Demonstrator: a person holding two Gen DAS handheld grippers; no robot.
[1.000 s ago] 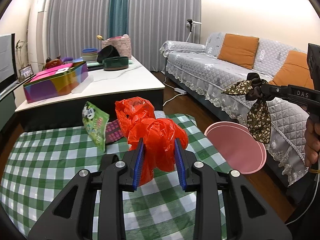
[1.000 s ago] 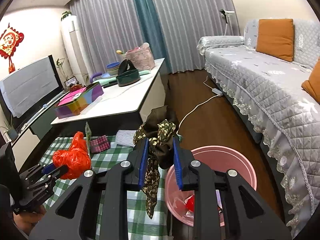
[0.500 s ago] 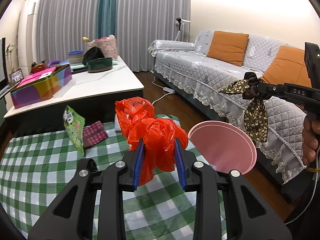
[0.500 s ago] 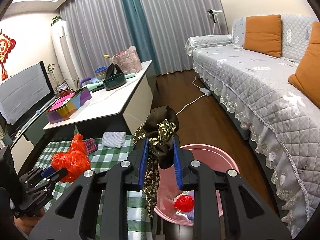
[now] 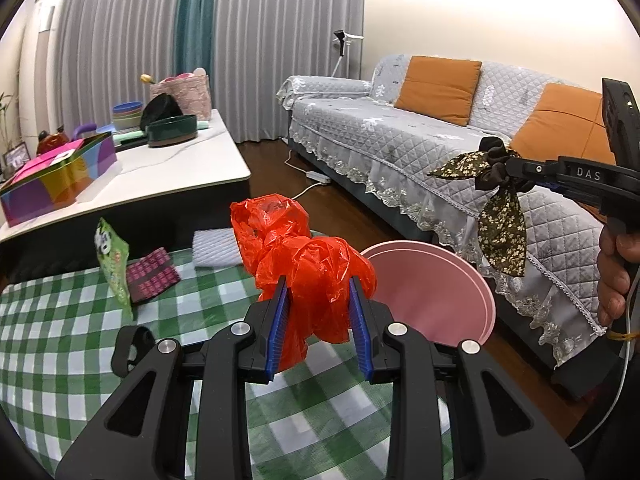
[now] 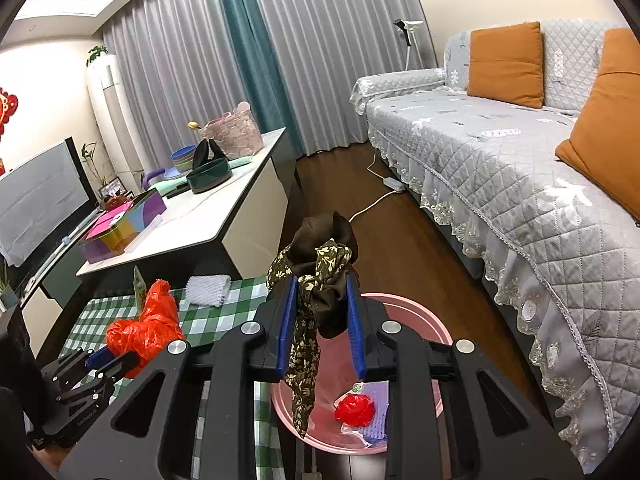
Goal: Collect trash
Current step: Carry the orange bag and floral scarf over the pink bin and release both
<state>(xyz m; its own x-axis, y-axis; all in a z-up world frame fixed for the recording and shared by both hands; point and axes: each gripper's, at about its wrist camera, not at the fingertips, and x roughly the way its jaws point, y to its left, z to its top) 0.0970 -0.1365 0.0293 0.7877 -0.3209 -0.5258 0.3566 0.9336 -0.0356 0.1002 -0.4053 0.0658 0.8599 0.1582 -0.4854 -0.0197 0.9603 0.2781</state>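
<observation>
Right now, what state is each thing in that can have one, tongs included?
Left tongs: shut on the red plastic bag, held above the checked cloth.
Right tongs: shut on the floral scarf, its tail hanging over the pink bin.
Pink bin: open, with red trash inside.
Green snack packet: standing on the cloth.

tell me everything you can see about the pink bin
The pink bin is a round, smooth tub that looks like plastic, open-topped and upright on the dark wood floor between the checked table and the sofa. Inside lie a crumpled red wrapper and a pale purple piece. The right gripper holds a floral scrunchie above it.
</observation>
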